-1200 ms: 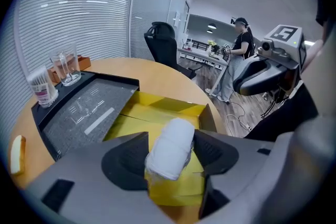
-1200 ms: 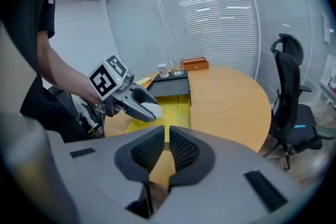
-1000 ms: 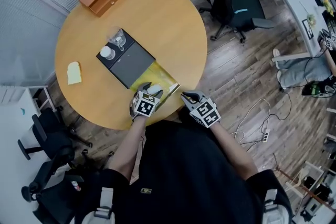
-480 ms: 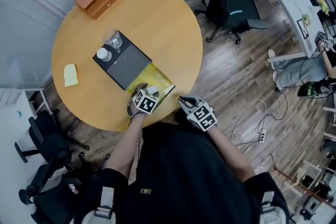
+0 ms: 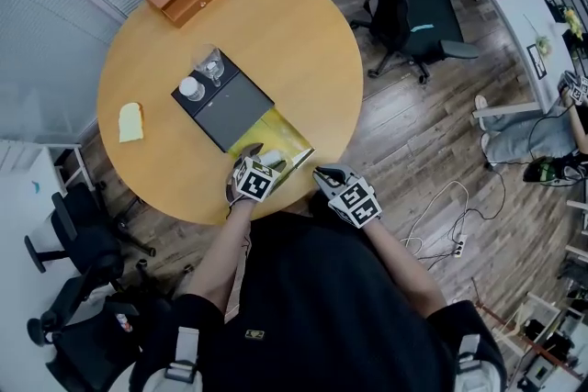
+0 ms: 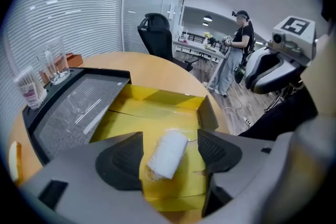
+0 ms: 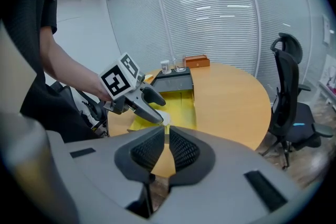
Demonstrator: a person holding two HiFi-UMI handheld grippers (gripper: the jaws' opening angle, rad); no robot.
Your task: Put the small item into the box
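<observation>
Left gripper (image 6: 169, 139) jaws have just been opening, gripping nothing; right gripper (image 7: 167, 132) apparently closed.

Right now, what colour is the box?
Yellow; the box shows best in the left gripper view.

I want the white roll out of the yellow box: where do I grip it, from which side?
Grip the white roll across its middle, on its long sides, from above through the open top of the yellow box. It lies flat, lengthwise between the jaws of the left tongs, which have just been opening and stand clear of it.
</observation>
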